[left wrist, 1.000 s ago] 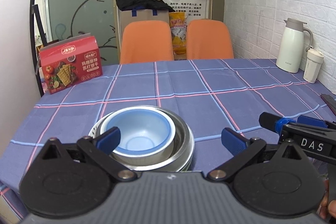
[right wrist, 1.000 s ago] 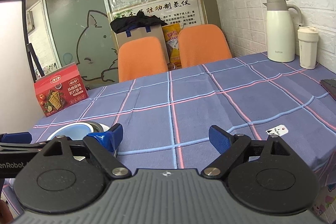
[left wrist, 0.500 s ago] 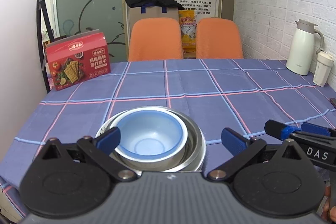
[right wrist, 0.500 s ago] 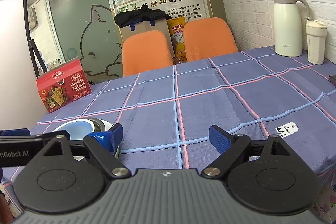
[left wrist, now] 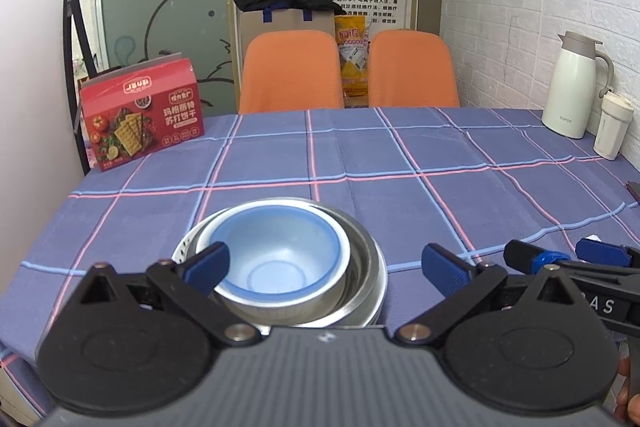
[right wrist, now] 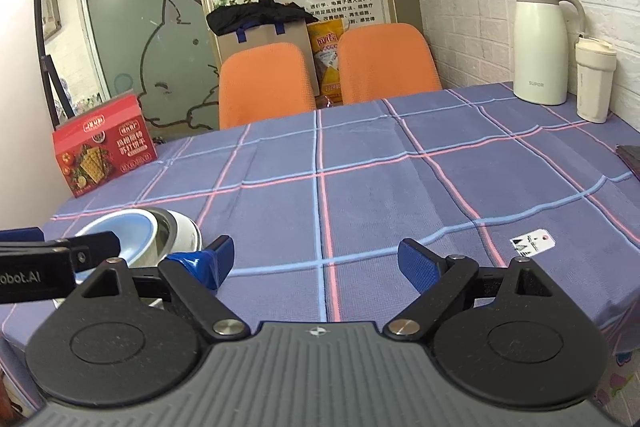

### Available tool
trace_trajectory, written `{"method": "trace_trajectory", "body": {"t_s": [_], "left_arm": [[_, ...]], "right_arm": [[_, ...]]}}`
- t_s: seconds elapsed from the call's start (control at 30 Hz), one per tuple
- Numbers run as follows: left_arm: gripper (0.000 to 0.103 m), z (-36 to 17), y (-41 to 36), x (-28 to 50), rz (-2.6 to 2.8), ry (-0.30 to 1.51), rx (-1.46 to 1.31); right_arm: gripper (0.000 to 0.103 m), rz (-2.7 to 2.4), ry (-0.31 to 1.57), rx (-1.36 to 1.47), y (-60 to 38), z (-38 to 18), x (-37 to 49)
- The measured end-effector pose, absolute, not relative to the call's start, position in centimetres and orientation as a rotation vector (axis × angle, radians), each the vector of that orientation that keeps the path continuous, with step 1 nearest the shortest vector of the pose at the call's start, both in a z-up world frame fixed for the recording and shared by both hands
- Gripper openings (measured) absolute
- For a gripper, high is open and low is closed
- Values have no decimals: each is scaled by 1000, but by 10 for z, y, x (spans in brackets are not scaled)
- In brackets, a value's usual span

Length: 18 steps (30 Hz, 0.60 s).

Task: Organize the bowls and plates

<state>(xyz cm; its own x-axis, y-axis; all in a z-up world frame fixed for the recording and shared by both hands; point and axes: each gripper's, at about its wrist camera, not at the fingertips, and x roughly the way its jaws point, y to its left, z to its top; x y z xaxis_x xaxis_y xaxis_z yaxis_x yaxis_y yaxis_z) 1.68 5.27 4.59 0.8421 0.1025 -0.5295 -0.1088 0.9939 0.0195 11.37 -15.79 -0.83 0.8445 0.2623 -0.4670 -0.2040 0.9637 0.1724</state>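
Stacking looks done: blue bowl [left wrist: 280, 259] nested in steel bowl [left wrist: 360, 287] on surface [left wrist: 400, 155]. Left tongs [left wrist: 324, 263], right tongs [right wrist: 316, 261] both spread wide, empty. Next: probably withdraw.

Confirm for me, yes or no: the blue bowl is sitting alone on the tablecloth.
No. The blue bowl is nested inside a steel bowl, which rests on a white plate.

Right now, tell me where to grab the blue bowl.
Grip the blue bowl by its near rim, one finger inside, one outside, coming from above with the open left gripper. It sits nested in the steel bowl, so its sidewall is hidden.
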Motion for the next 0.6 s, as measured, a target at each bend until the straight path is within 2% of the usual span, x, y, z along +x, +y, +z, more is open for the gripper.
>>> {"method": "trace_trajectory", "body": {"t_s": [0.6], "left_arm": [[102, 55, 60, -2, 151, 519, -11]], "right_arm": [[76, 255, 471, 50, -149, -4, 95]]}}
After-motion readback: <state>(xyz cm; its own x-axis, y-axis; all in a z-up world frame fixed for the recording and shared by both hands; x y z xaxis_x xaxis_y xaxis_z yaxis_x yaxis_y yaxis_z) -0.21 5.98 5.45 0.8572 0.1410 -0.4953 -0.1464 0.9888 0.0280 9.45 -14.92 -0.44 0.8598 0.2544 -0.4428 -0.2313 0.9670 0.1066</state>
